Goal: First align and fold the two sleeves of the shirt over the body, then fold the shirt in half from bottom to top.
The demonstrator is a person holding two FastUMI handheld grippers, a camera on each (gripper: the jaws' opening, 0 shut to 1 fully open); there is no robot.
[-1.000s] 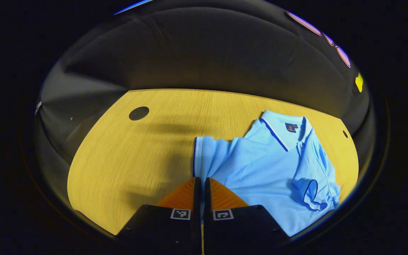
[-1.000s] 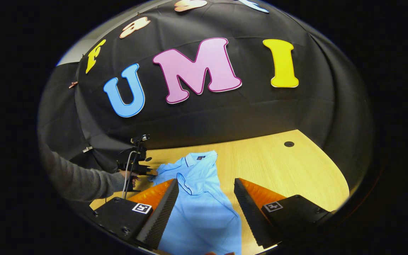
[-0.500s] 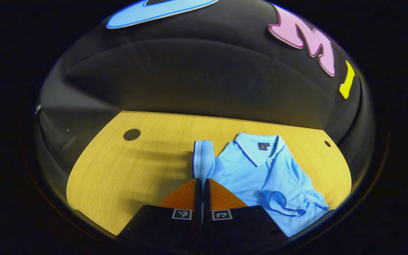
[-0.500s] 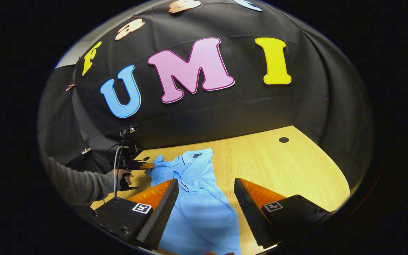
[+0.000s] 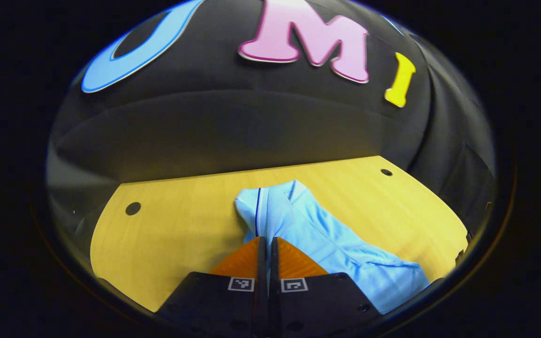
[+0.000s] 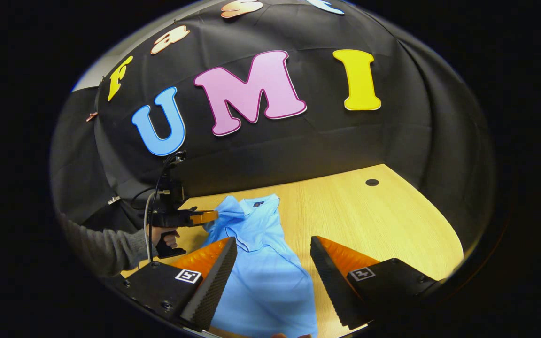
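Two grippers work a light-blue polo shirt (image 6: pixel 261 277) lying on the wooden table (image 6: pixel 392 220). Left gripper (image 5: pixel 266 244), jaws closed on the sleeve (image 5: pixel 263 211), holds it lifted, presumably to fold it over the body. Right gripper (image 6: pixel 273 263) hovers above the lower body, jaws apart, empty. Cable holes (image 5: pixel 133 208) lie well clear; nothing obstructs.

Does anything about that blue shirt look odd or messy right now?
Nothing is damaged. The shirt just lies uneven: its sleeve is pinched in the left tongs and lifted off the table, bunching the cloth.
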